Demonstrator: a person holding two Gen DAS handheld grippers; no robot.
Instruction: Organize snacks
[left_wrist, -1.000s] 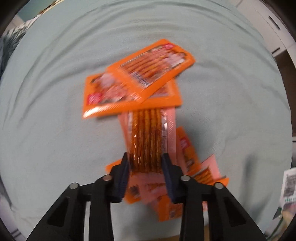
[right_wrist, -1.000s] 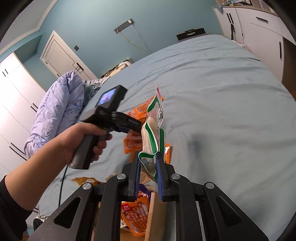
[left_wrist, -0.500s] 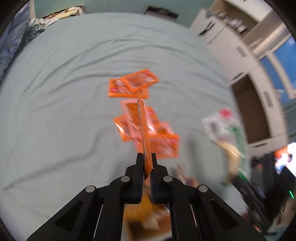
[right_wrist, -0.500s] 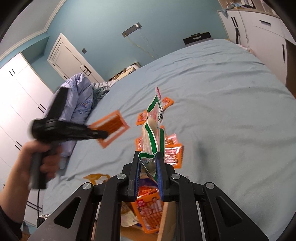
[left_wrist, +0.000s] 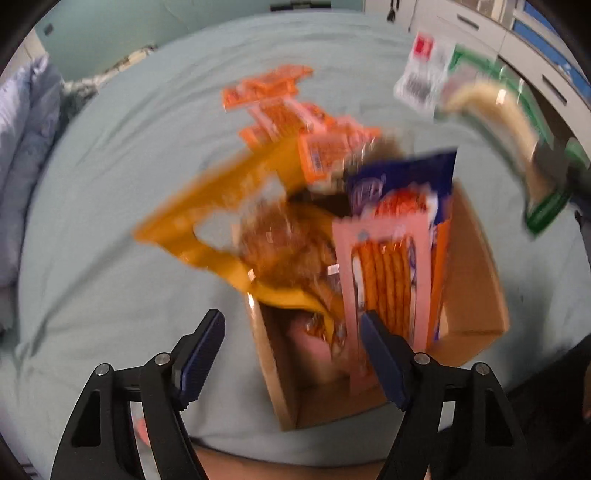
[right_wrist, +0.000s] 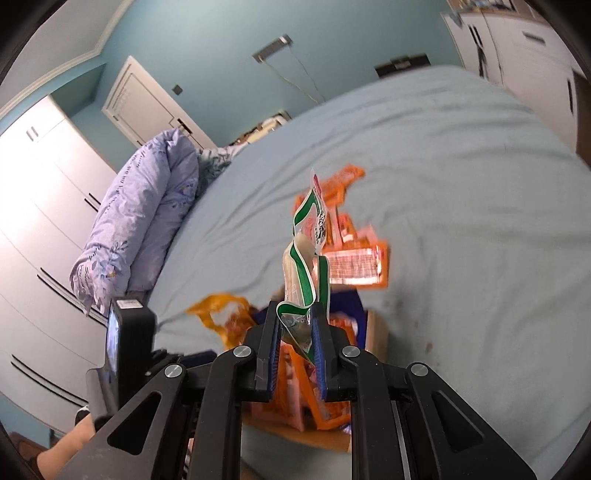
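Observation:
A cardboard box (left_wrist: 476, 280) stands on the bed, filled with snack bags. My left gripper (left_wrist: 291, 354) is open just above its near edge. An orange stick-snack packet (left_wrist: 384, 280) stands in the box beside the right finger, apart from the pads. A yellow bag (left_wrist: 229, 214) and a blue bag (left_wrist: 402, 181) stick out of the box. My right gripper (right_wrist: 295, 354) is shut on a green-and-white snack packet (right_wrist: 303, 266), held upright above the box (right_wrist: 376, 332); it also shows in the left wrist view (left_wrist: 491, 110). Several orange packets (right_wrist: 354, 258) lie on the bed beyond.
The light blue bed sheet (right_wrist: 461, 184) spreads all around the box. A lilac duvet (right_wrist: 140, 221) is heaped at the left. White wardrobes (right_wrist: 40, 206) stand on the left and white drawers (right_wrist: 528, 48) at the far right. The left gripper's handle (right_wrist: 125, 343) is low left.
My left gripper carried the orange stick packet from the bed to the box and opened, leaving the packet standing in the box. My right gripper kept hold of the green-and-white packet.

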